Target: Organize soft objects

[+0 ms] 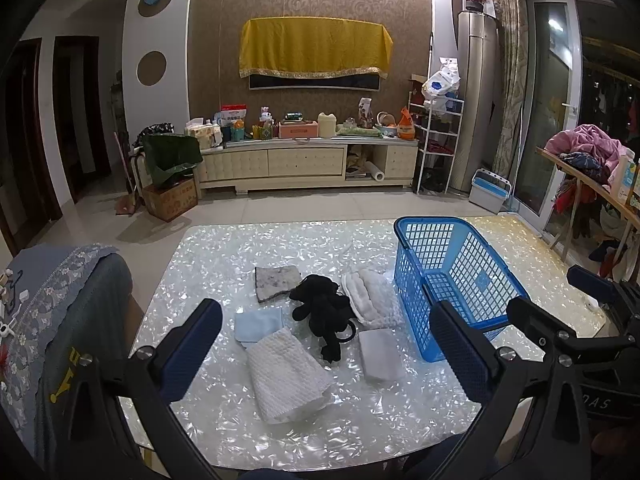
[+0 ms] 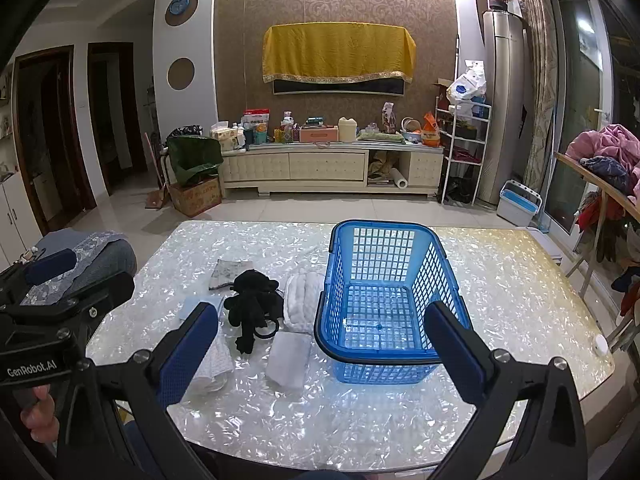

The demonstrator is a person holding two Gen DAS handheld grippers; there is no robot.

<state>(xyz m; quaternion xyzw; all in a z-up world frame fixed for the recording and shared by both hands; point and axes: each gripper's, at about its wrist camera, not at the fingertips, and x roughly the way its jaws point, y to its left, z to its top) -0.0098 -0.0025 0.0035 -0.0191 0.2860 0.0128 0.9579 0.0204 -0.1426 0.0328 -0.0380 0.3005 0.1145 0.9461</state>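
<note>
Left gripper [image 1: 326, 354]: hovering with fingers spread wide over the cloths left of the basket, gripping nothing.
Right gripper [image 2: 322, 344]: hanging spread apart at the basket's near rim, carrying nothing.
Basket [image 2: 444, 264]: sitting upright on the table [image 2: 500, 280], nothing lying inside.
Black plush toy [image 1: 322, 312]: lying just left of the basket.
White towel [image 1: 286, 376]: resting further left, nearer the camera.
Folded cloth [image 1: 380, 354]: lying beside the basket's near corner.
</note>
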